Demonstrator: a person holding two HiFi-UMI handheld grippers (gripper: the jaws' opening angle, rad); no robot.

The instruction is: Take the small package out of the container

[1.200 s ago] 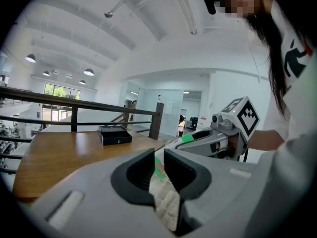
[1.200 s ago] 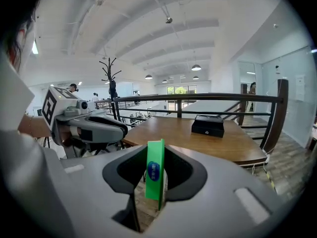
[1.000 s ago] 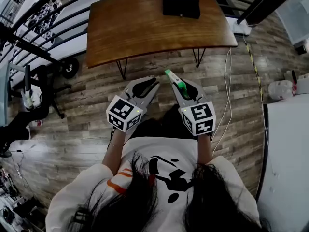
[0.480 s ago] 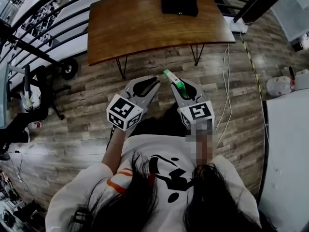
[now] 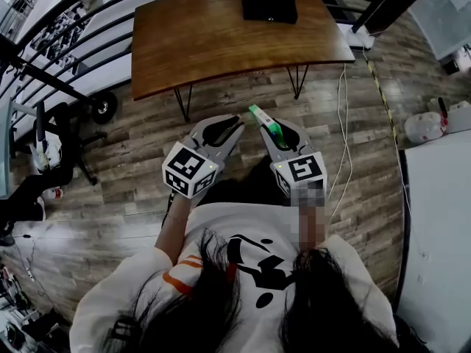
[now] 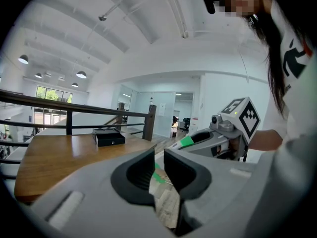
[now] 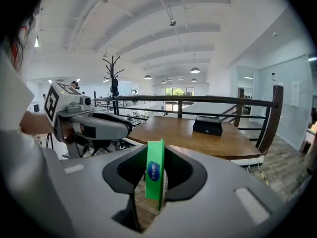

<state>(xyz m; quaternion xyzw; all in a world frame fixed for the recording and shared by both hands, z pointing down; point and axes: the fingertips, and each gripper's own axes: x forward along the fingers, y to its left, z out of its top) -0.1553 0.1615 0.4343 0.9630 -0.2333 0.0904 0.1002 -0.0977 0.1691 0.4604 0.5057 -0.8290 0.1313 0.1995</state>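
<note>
1. Head view: the person holds both grippers close in front of the body, above the plank floor point(image 5: 147, 123). The left gripper point(image 5: 234, 123) and the right gripper point(image 5: 271, 132) sit side by side, near each other but not touching. A small green package point(image 5: 259, 116) sticks out past the tips of the right gripper. A wooden table point(image 5: 221, 43) stands well apart, further ahead, with a black box point(image 5: 270, 1) on its far edge.

2. Left gripper view: the left gripper point(image 6: 159, 155) has its jaws drawn almost together, with only a thin slit between the pads. Nothing is caught in the slit; only floor shows through it. Beyond it, the right gripper point(image 6: 218, 138) carries the package point(image 6: 187, 142), and the black box point(image 6: 109, 137) rests on the table point(image 6: 59, 152).

3. Right gripper view: the right gripper point(image 7: 155, 155) is clamped on the package point(image 7: 155, 175). The package stands upright on edge between the pads, with a blue oval mark on its face. It is held in the air, well away from the black box point(image 7: 207, 125) on the table.
</note>
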